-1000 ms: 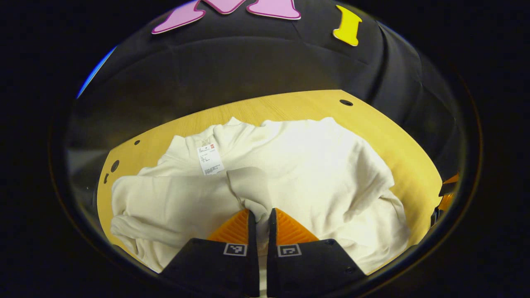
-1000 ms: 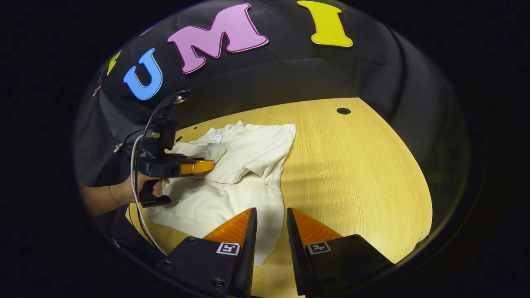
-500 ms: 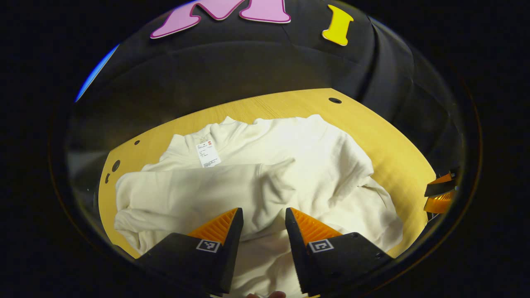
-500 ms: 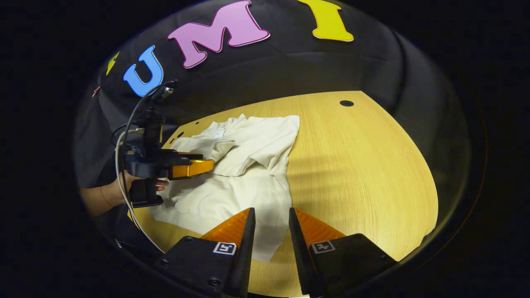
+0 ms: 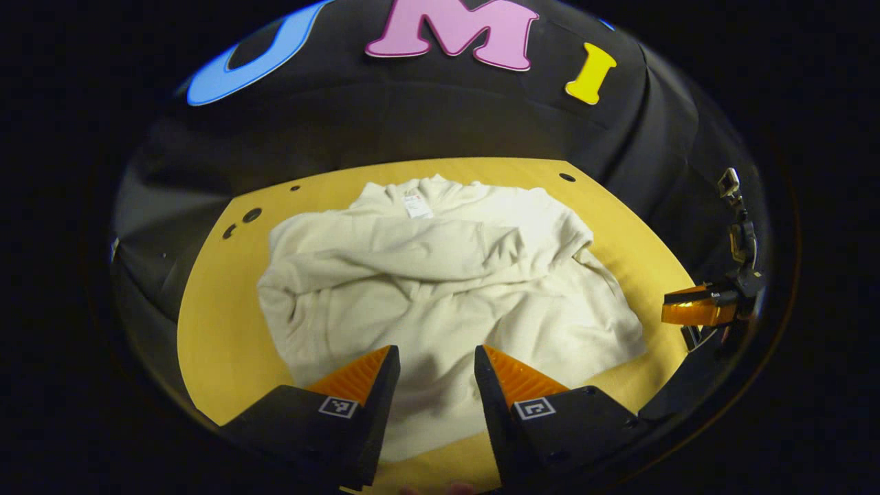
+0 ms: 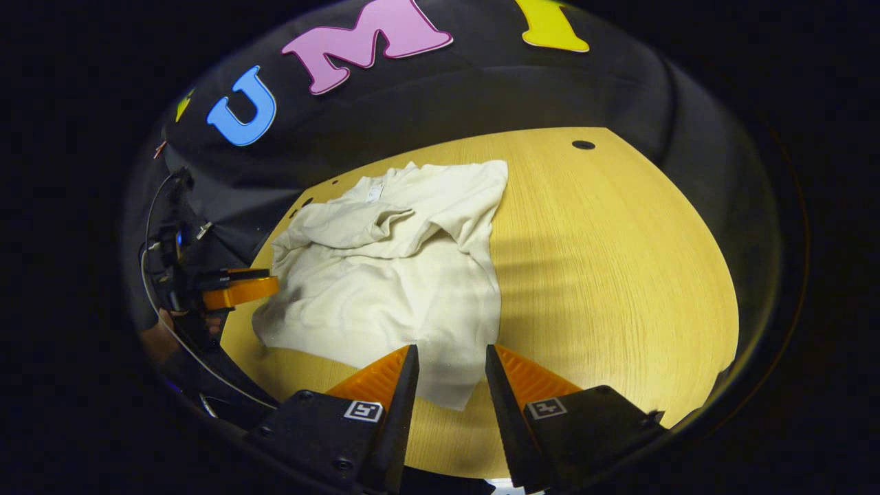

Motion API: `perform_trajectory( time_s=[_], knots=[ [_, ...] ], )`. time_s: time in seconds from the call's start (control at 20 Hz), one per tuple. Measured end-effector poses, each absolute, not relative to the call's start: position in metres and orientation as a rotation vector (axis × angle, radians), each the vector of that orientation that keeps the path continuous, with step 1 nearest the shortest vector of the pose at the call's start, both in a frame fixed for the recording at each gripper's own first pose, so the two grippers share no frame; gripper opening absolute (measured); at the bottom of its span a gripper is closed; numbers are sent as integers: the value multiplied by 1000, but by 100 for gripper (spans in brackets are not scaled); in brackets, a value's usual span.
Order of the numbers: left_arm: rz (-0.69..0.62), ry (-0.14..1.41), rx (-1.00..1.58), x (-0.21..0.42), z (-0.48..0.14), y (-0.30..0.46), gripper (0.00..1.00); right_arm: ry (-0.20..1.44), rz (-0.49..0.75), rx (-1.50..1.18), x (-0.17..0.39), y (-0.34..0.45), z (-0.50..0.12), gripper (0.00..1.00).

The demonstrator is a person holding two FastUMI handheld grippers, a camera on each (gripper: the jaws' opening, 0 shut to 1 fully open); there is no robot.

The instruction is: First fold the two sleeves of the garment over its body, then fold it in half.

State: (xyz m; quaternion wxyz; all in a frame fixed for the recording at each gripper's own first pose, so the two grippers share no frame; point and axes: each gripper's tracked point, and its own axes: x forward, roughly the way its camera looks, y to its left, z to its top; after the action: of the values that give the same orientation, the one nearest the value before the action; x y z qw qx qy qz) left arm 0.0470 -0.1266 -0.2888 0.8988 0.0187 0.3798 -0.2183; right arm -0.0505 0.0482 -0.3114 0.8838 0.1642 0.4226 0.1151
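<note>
Item: cream sweatshirt [image 5: 440,289], recorded lying on the light wooden counter [image 5: 220,330], collar toward the booth's black wall and hem toward the near edge. A white neck label [image 5: 413,205] was seen just inside the collar.

Sleeves: one sleeve [image 5: 405,247] was found laid across the chest, running from the left shoulder toward the middle, its cuff end resting on the body. The other sleeve [image 5: 584,251] was noted bunched along the right side of the body in the left gripper view; how far it had been folded over could not be told.

Left gripper [image 5: 430,364]: held above the near hem, fingers parted to a moderate gap, nothing gripped between them. In the right gripper view it [image 6: 237,289] was seen at the far left beside the counter's edge, apart from the cloth, with a cable looped behind it.

Right gripper [image 6: 447,364]: held above the garment's near corner, fingers parted to a moderate gap, nothing between them; cloth and bare counter were seen through the gap. In the left gripper view it [image 5: 694,309] was recorded at the right edge, off the counter's side and well apart from the sweatshirt.

Counter: several small dark holes [image 5: 251,214] were noted near its far edge.
</note>
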Motion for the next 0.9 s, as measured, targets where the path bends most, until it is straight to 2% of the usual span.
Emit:
perform_trajectory(
  time_s=[0.05,0.1,0.2,0.25,0.6,0.9],
  knots=[
    [-442,805,27,35,-295,-113,68,897,237,349,-55,49,-316,61],
    [-421,826,26,26,-301,-96,77,912,234,352,-60,49,-320,61],
    [-367,863,27,13,-315,-67,77,939,227,349,-67,49,-330,61],
    [-343,881,25,6,-322,-55,70,951,226,347,-71,48,-333,61],
    [-271,958,-64,-13,-355,-24,70,1023,210,383,-85,47,-356,60],
    [-280,998,-86,-9,-374,-27,70,1034,232,409,-82,59,-366,60]
  ],
)
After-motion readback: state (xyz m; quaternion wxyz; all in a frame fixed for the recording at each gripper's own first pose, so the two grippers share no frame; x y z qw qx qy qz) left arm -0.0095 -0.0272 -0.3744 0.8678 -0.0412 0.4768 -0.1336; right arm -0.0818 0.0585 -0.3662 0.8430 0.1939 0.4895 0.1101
